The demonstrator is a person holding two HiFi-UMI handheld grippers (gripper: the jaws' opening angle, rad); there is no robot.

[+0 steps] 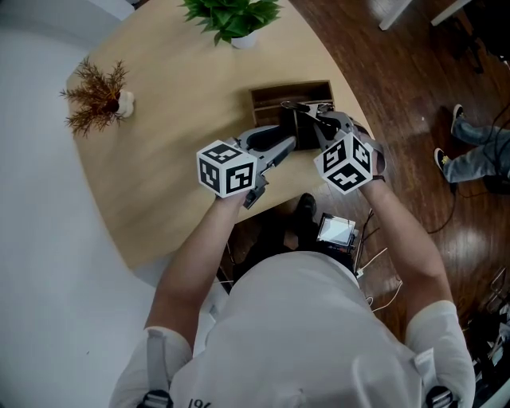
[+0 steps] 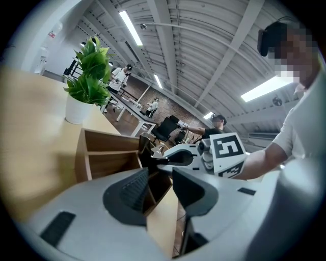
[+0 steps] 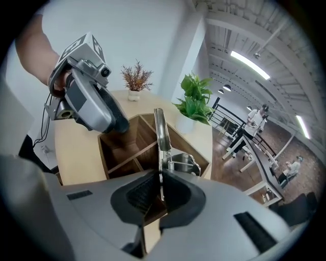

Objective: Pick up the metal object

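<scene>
Surface [image 1: 159,159]: light wood with a curved edge, carrying a green plant [image 1: 231,16] at the far side and a dried plant [image 1: 97,100] to the left, both well apart from the work. Wooden box [image 1: 275,94]: open-topped, with dividers, near the surface's right edge; both of your tools are at it. Left tool [image 2: 158,191]: jaws apart with nothing between them, only the box's near corner and the surface edge behind the gap; it hangs just beside the box, on its left. Right tool [image 3: 160,191]: jaws closed on the metal object [image 3: 159,133], pinching its thin flat shank edge-on between the pads. The long polished handle stands nearly upright above the jaws, and a spring and a bulkier metal part sit just behind the pinch, over the box's right-hand compartments. Whether that lower part is clear of the box walls cannot be told. Judgement: the grasp is made and the lift is the step in hand. The pinch is narrow and the metal looks slick, so hold your squeeze firm, raise straight up along the handle's line, and avoid twisting, since the object could pivot between the pads. Watch the spring end against the dividers, and keep the left tool out of the way.
</scene>
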